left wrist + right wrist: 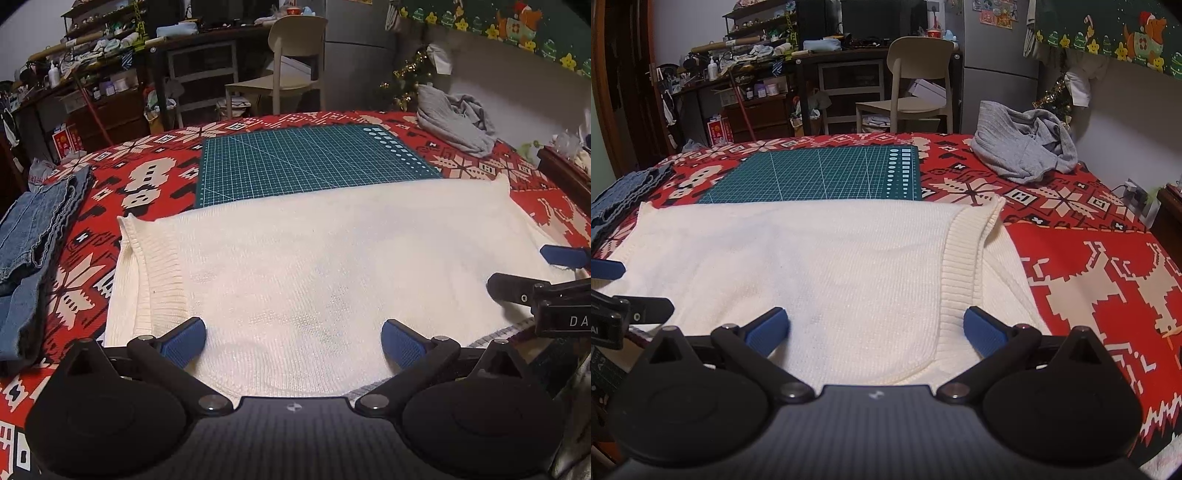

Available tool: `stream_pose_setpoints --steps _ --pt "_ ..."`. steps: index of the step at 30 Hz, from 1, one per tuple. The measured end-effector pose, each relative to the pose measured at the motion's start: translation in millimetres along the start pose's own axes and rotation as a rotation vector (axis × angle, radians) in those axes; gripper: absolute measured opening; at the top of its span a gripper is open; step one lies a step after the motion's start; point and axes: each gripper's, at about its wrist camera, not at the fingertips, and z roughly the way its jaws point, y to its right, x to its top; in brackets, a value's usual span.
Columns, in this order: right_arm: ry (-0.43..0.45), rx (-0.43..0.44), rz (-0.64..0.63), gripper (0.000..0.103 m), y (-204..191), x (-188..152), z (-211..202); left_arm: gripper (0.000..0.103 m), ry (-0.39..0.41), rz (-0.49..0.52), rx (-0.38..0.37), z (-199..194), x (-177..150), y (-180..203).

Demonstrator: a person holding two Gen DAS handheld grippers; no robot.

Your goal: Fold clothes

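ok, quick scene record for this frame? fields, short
garment: white sweater, spread flat, far edge overlapping the mat
surface: red patterned cloth
mat: green cutting mat, beyond the sweater
other clothes: jeans at left edge; grey garment bunched at far right
left gripper: open, fingers apart over the sweater's near edge
right gripper: open, over the near edge by the ribbed band
fold state: no fold under way
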Motion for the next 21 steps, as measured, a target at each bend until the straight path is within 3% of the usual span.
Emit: stream_pose_setpoints --steps 21 --pt "-0.036 -0.036 0.033 0.102 -3.8 7.2 2.7 0.103 -0.015 0.010 -0.004 0.7 1.7 0.5"
